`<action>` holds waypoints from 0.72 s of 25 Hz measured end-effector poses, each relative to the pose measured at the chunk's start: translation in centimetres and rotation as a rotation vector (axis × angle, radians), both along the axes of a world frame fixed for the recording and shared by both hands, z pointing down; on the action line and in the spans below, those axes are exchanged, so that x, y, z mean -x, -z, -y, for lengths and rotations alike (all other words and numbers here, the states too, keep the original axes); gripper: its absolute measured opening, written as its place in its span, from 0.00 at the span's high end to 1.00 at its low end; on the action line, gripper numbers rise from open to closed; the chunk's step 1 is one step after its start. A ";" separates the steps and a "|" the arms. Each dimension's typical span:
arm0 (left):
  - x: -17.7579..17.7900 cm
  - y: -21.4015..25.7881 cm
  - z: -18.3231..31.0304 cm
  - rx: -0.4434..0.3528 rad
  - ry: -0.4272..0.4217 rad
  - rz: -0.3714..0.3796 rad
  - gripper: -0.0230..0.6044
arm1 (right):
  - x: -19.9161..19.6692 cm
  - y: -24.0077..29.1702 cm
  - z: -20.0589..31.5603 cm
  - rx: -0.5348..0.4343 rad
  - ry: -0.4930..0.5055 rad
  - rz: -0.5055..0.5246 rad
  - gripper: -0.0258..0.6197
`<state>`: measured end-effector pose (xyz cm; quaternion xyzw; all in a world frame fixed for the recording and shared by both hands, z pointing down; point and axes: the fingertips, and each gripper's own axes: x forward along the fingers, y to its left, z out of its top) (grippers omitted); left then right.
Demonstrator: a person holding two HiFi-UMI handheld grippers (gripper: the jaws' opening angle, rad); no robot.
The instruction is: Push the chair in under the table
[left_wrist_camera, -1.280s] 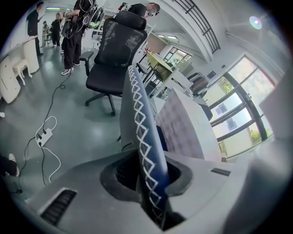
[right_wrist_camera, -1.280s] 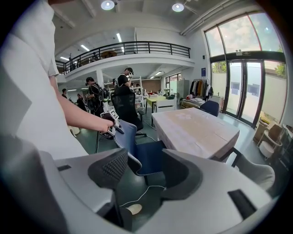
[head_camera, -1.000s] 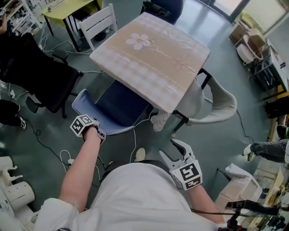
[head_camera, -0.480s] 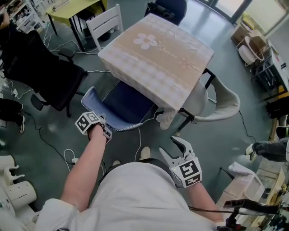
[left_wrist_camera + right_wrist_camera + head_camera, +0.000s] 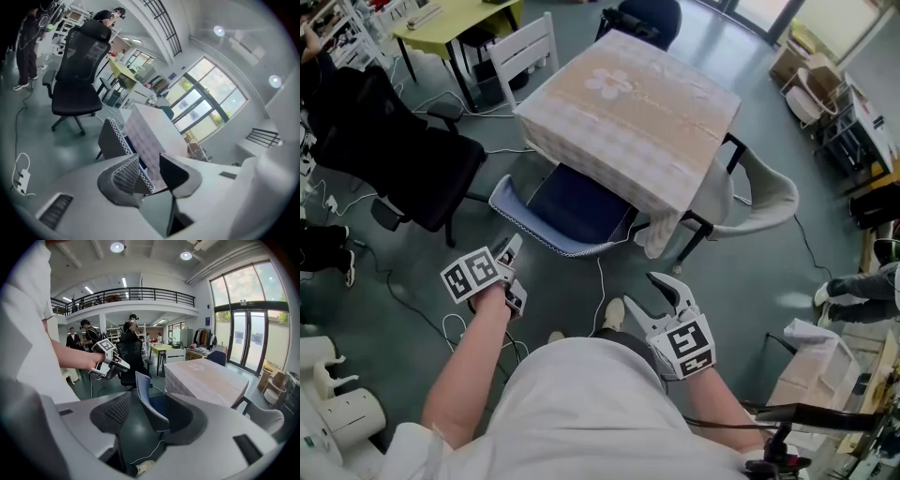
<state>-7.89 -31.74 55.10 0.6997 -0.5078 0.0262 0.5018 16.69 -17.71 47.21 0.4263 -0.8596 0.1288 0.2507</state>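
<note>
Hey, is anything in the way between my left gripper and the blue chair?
Nothing visible does. The left gripper, jaws apart and empty, hangs short of the blue chair at its backrest, with only bare floor in the gap. A thin white cable lies on the floor off to one side, out of that line.
</note>
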 end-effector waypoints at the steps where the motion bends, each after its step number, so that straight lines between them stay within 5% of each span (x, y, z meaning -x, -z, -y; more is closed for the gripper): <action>1: 0.2 1.0 -0.9 -0.033 -0.031 -0.010 0.73 | 0.8 0.2 -0.5 -0.002 0.002 0.004 0.59; 3: 0.6 3.0 -2.9 -0.103 -0.101 -0.016 0.76 | 2.6 0.6 -1.7 -0.009 0.009 0.009 0.61; 8: -0.1 7.2 -8.6 -0.287 -0.380 0.014 0.89 | 5.7 1.1 -4.5 -0.047 -0.002 0.006 0.88; 13: -0.4 9.9 -14.8 -0.413 -0.635 0.044 0.94 | 8.9 1.2 -7.1 -0.071 -0.008 0.003 0.93; 18: 1.4 10.8 -19.2 -0.458 -0.724 0.048 0.95 | 12.1 1.8 -9.6 -0.086 0.004 0.003 0.94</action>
